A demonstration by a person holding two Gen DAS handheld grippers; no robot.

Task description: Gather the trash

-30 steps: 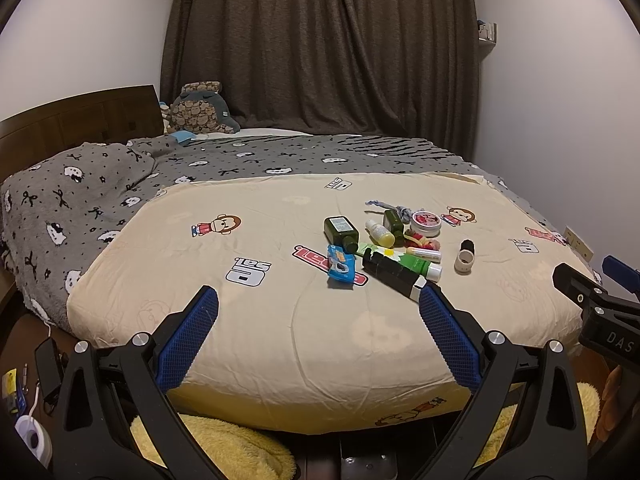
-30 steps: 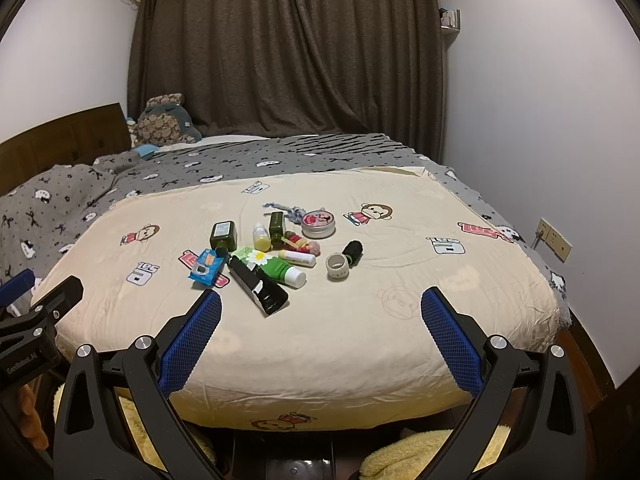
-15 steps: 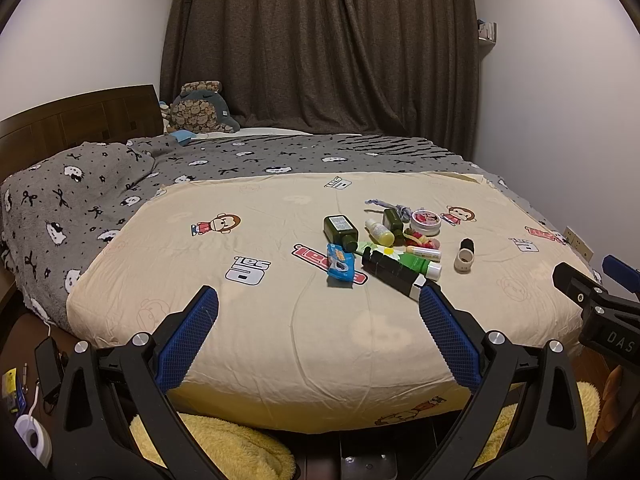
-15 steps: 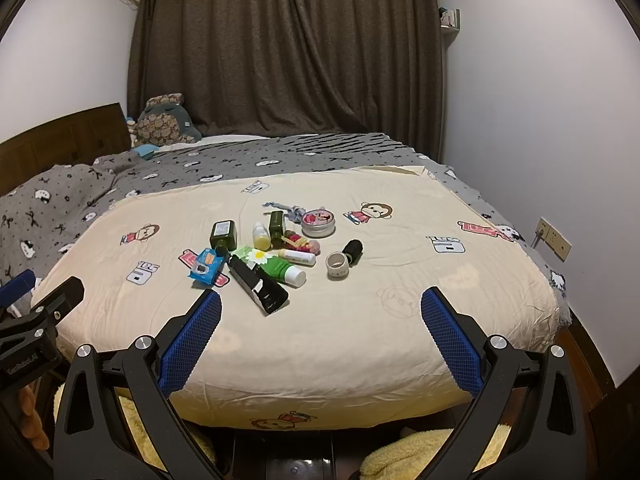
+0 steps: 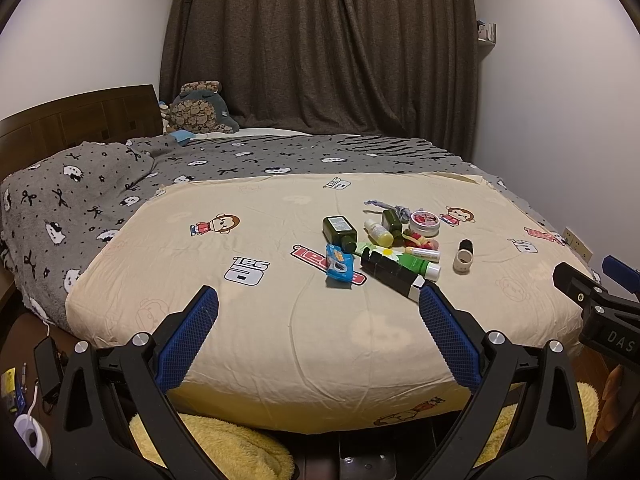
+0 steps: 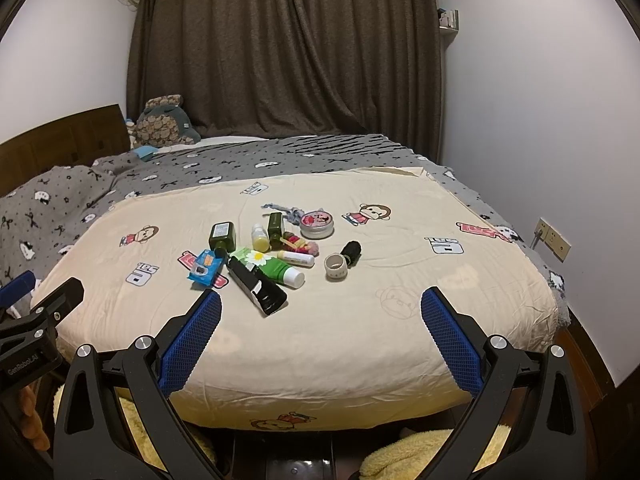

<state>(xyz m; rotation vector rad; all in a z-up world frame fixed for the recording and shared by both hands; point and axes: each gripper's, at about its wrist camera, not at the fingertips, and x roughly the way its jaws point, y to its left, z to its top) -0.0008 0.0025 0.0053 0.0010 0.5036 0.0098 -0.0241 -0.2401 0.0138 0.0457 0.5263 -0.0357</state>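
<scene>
- Left wrist view: left gripper [image 5: 318, 316] spread wide, nothing between its blue pads, hovering off the near edge of the bed [image 5: 280, 340].
- Trash sits in one cluster on the cream sheet, right of centre in this view, well apart from both grippers.
- Left to right in the cluster: blue wrapper [image 5: 339, 266], dark green bottle [image 5: 339, 232] lying behind it, black box [image 5: 390, 274] lying diagonally, small yellow bottle [image 5: 378, 233], green tube [image 5: 418, 265] with white cap, round pink-lid tin [image 5: 425, 223], small white ring-shaped item [image 5: 463, 260] with a black cap just behind it.
- Right gripper [image 6: 320, 316] also wide open and empty, off the bed's near edge; the same cluster lies ahead, left of centre in the right wrist view.
- Black box [image 6: 258, 284] is the nearest item to it.
- Grey patterned blanket [image 5: 80, 200] covers the bed's left and far side; dark curtain [image 5: 320, 48] behind.
</scene>
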